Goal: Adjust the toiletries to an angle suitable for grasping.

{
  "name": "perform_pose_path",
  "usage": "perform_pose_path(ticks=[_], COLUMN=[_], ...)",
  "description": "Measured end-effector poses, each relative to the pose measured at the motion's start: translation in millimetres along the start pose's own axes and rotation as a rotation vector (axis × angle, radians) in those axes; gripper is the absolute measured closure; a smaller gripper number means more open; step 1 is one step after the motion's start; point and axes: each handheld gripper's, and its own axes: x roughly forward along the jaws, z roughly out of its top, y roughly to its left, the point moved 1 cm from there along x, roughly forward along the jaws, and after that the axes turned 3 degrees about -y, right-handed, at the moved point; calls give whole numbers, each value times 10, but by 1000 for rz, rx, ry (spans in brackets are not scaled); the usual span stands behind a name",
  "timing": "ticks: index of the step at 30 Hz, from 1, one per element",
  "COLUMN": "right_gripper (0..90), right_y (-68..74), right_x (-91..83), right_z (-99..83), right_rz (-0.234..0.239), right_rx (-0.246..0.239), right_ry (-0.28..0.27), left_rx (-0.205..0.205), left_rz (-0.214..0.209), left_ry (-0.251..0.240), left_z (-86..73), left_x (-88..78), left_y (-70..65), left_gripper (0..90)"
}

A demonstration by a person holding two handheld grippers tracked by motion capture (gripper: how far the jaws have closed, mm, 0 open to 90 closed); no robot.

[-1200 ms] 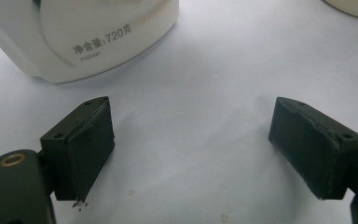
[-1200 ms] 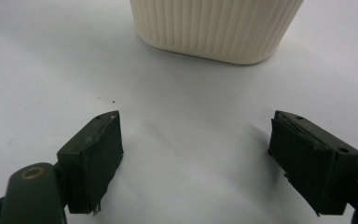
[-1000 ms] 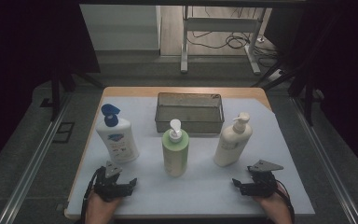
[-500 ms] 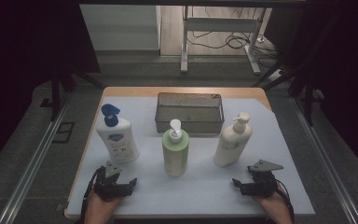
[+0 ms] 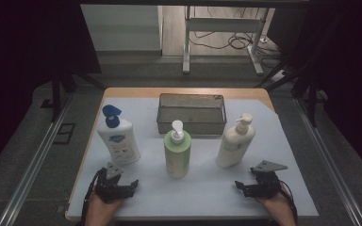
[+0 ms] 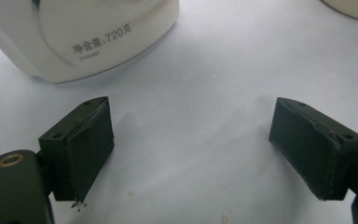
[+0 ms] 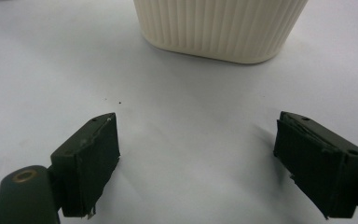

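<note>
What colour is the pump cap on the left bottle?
Blue, on the white left bottle; the pump cap shows best in the high view.

Dim, dark-edged high view; both gripper views bright and slightly soft, with faint shadows.

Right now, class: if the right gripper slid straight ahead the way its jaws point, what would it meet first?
Most likely the cream ribbed bottle. The right gripper has open jaws with nothing between them, and that bottle's base stands ahead across bare white table, slightly right of centre. Depth is uncertain.
</note>
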Motion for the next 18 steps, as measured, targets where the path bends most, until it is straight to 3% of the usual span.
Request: perform_pose_path(ticks=[8,18], right_gripper=[187,409], right_y=[-42,-66], right_x=[-60,-124], right_z=[31,121], right_rz=[5,10], right_rx=[38,17], right_ry=[-19,-60], left_rx=[0,0], left_rz=[0,0], left_ry=[0,-1], left_z=[0,-1], left_x=[0,0], left_y=[0,0], left_gripper=[134,134])
